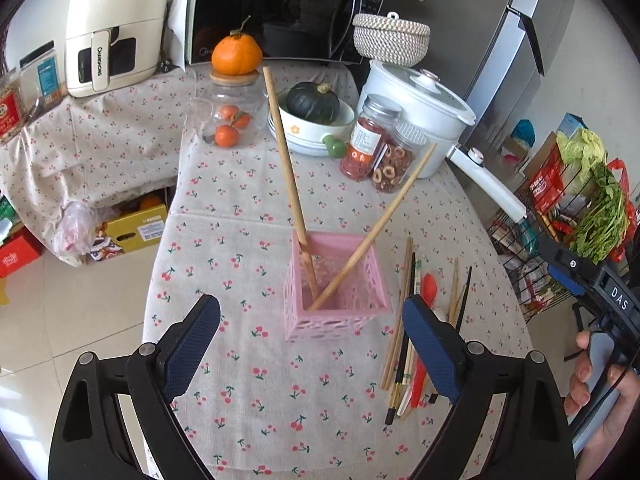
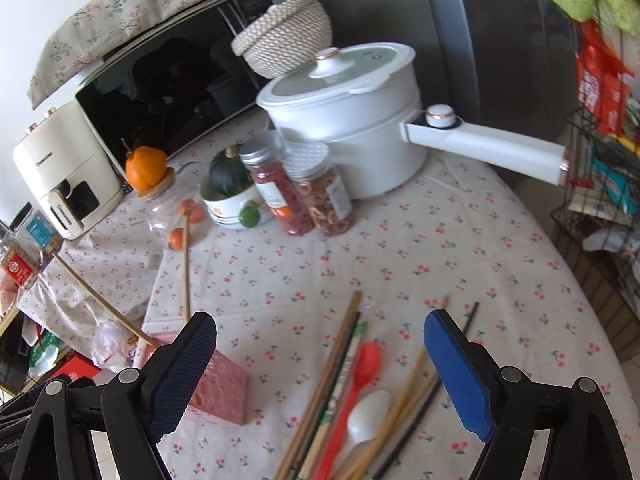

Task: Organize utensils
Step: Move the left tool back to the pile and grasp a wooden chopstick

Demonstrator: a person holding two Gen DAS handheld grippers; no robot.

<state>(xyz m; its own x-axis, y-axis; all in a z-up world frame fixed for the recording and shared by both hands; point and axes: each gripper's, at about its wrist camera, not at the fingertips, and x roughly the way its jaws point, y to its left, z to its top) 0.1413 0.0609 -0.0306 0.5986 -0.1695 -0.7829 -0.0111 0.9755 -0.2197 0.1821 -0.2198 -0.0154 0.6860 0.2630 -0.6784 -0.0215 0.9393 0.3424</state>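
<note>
- the left tool [image 1: 311,322], black-framed with blue ribbed pads, hangs released above the table [image 1: 240,264], which wears a cream cloth printed with small red cherries; its jaws stand wide apart with nothing between them.
- the square pink plastic lattice holder [image 1: 336,312] stands upright on the cloth, just ahead of the left tool.
- two long plain wooden chopsticks [image 1: 286,168] stand inside the holder, crossing near its bottom and leaning apart, one to the back left and one to the right.
- the right tool [image 2: 320,330] is also released, its jaws spread wide and gripping nothing, hovering over a loose heap of utensils.
- that heap lies flat on the cloth just to the right of the holder: several wooden and dark chopsticks [image 2: 334,354], a red plastic spoon [image 2: 366,360] and a white ceramic spoon [image 2: 370,414], some overlapping.
- further back stand two clear jars of dried snacks [image 1: 378,148], a white lidded electric pot [image 2: 360,120] and a dark green squash in a white bowl [image 1: 314,102].
</note>
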